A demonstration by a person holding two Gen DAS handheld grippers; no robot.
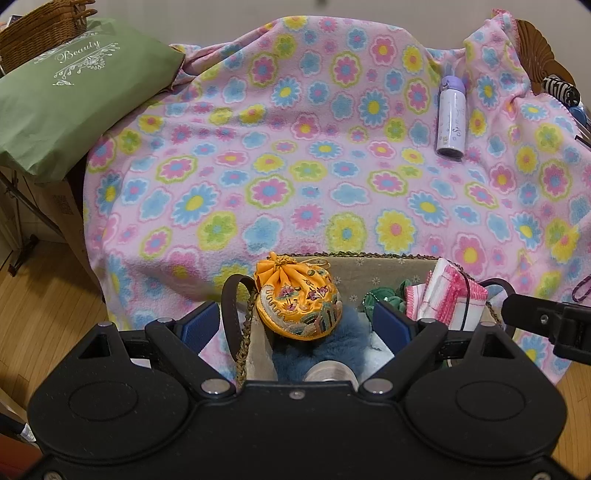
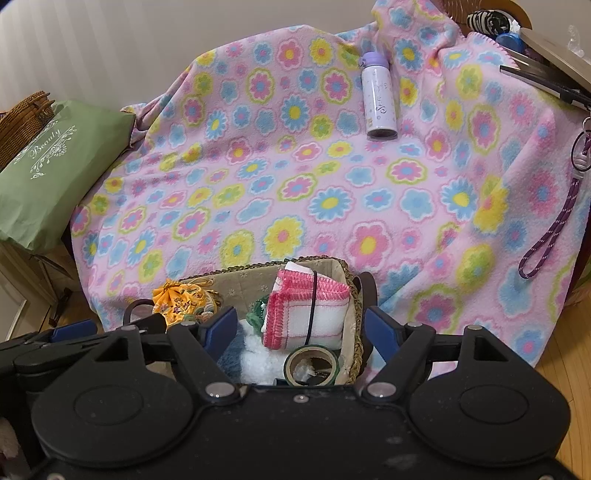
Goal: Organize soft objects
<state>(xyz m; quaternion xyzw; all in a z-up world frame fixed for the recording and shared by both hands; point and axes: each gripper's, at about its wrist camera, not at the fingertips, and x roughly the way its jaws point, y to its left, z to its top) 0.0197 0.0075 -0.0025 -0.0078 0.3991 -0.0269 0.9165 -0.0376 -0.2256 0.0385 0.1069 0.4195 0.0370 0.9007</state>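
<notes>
From where I stand both tools hang over the woven basket (image 1: 369, 255), tipped down into it, at the near edge of the flowered blanket (image 1: 295, 147).

Furthest left, off past the left gripper (image 1: 295, 325), a green bag (image 1: 74, 92) leans by a wicker hamper (image 1: 48, 26); neither needs touching. The left gripper's jaws stand spread wide, pinching nothing. One finger sits outside the basket's left wall beside the dark strap handle (image 1: 231, 295), the other inside. Between them, just ahead, lies the orange embroidered pouch (image 1: 297, 299) resting on blue fluffy stuff (image 1: 321, 350), with a roll of tape (image 1: 328, 371) right under the camera.

Moving right, the green scrunchie (image 1: 384, 295) and the pink-and-white cloth (image 2: 306, 314) sit between the right gripper's (image 2: 299, 328) fingers. Its jaws are parted too, and the pads are not pressing the cloth, so I'd say the cloth is loose in the basket. A white fluffy thing (image 2: 258, 354) and a green-rimmed tape roll (image 2: 312, 363) lie just below it.

To do this well, I'd lift the right tool straight up so a finger doesn't snag the thin black cord (image 2: 314, 306) looped over the cloth and drag it out. The left one should rise clear too, minding the strap.

Far ahead of the right tool lies a purple bottle (image 2: 378, 99), hard rather than soft, so I'd leave it, and a purple lanyard (image 2: 554, 229) trails off to the right.
</notes>
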